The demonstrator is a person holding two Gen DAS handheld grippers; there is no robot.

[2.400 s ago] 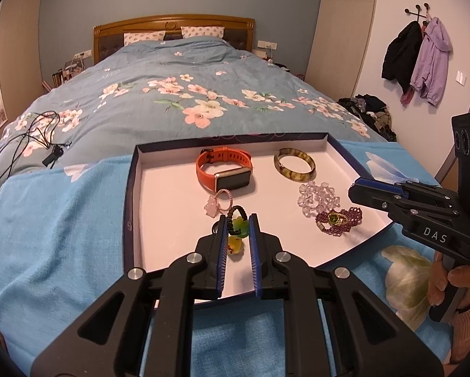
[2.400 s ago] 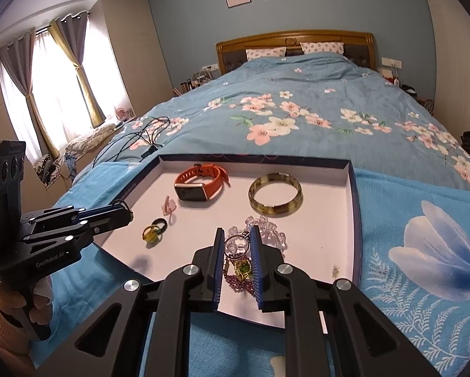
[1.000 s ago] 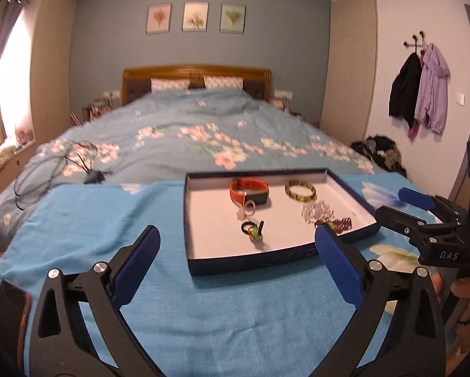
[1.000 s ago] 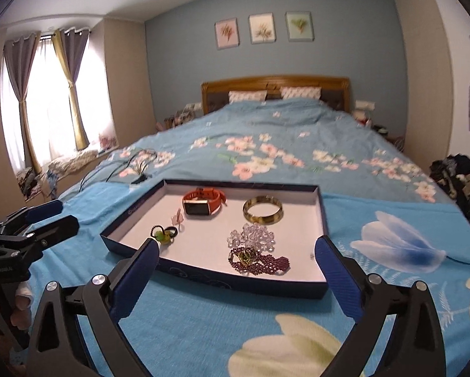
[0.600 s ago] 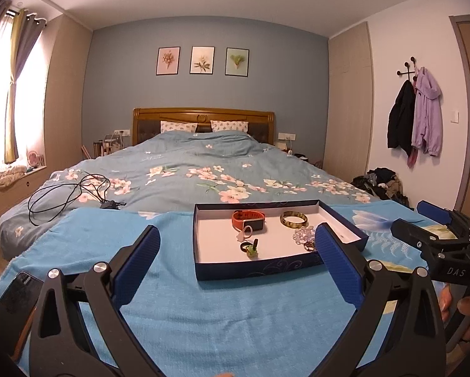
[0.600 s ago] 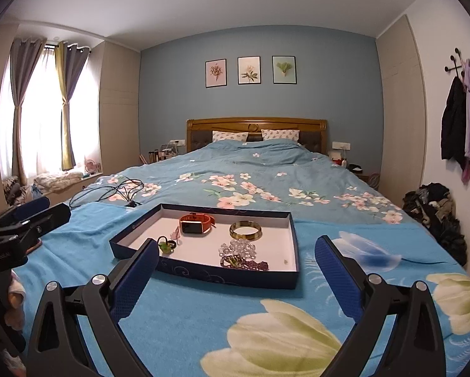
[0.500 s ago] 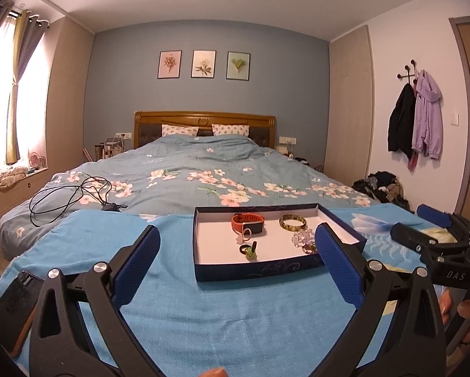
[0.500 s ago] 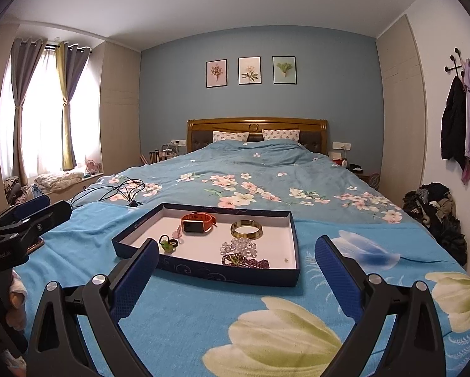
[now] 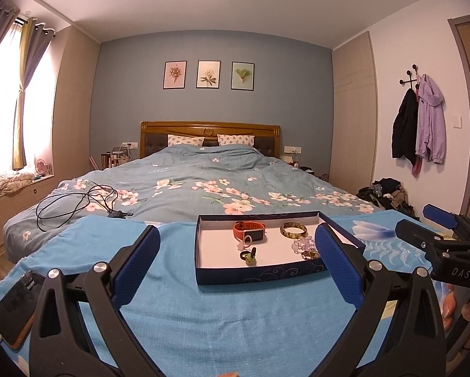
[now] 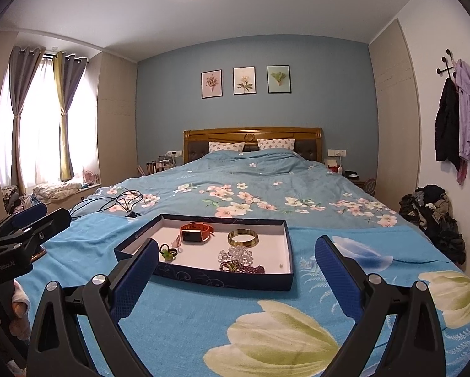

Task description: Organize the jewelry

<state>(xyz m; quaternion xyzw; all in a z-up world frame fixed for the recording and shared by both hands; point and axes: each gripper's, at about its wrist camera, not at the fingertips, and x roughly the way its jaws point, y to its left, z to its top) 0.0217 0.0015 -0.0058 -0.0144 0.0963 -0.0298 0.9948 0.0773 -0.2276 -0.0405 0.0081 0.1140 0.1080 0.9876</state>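
A dark blue tray (image 9: 260,275) (image 10: 235,278) with a white floor lies on the blue blanket at the foot of the bed. Inside are an orange watch (image 9: 249,230) (image 10: 195,232), a green-gold bangle (image 9: 293,230) (image 10: 243,237), a clear bead bracelet (image 9: 301,244) (image 10: 236,254), a maroon beaded piece (image 10: 242,267), a pink ring (image 9: 244,242) and a black-and-green ring (image 9: 248,256) (image 10: 167,252). My left gripper (image 9: 237,256) is open, held back from the tray with nothing between its fingers. My right gripper (image 10: 236,270) is open too and empty, also short of the tray.
A phone (image 9: 15,304) lies on the blanket at the left. A black cable (image 9: 74,204) coils on the floral duvet. Clothes are piled on the floor at right (image 10: 432,216), and coats (image 9: 418,125) hang on the wall. A hand (image 9: 467,314) holds the other gripper.
Both grippers were shut low over the tray on jewelry pieces; they have let go, opened wide, and pulled back and up. In the last half second they barely moved.
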